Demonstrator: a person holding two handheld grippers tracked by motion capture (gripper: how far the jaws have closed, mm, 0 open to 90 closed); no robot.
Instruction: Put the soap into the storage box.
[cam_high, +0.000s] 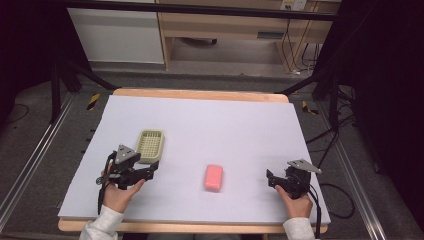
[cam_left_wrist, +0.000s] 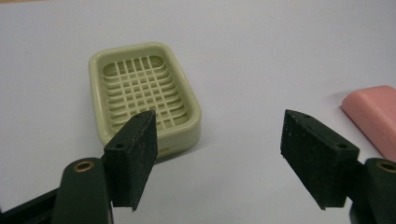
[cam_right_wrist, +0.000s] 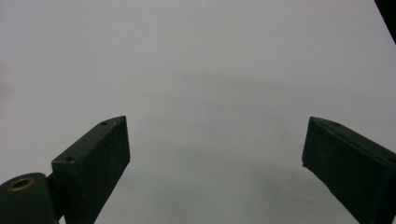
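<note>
Two things on the table so far: a pink bar of soap (cam_high: 214, 177) and a pale green soap dish (cam_high: 150, 145), and nobody has told me what the job is. My guess is the soap is meant to end up in the dish, but that's just me reading the setup.

Taking the soap as the reference point: it lies flat on the white table cover (cam_high: 240, 125), toward the person's edge and roughly in the middle. The dish sits off to its left and a bit farther from the person, well apart from it, and its slatted bottom is empty. In the left gripper view the soap pokes in at the right edge (cam_left_wrist: 373, 116) with the dish (cam_left_wrist: 144, 95) straight ahead.

The left gripper (cam_high: 154, 168) is left of the soap, just beside the near corner of the dish. Its jaws are spread wide with nothing between them, and I can't tell if it touches the dish. The right gripper (cam_high: 270, 178) sits right of the soap, near it but apart, jaws also wide and empty, looking at bare cover.

So as far as I can see, nothing is done yet. Soap untouched, dish empty, the pickup and the drop both left to do.
</note>
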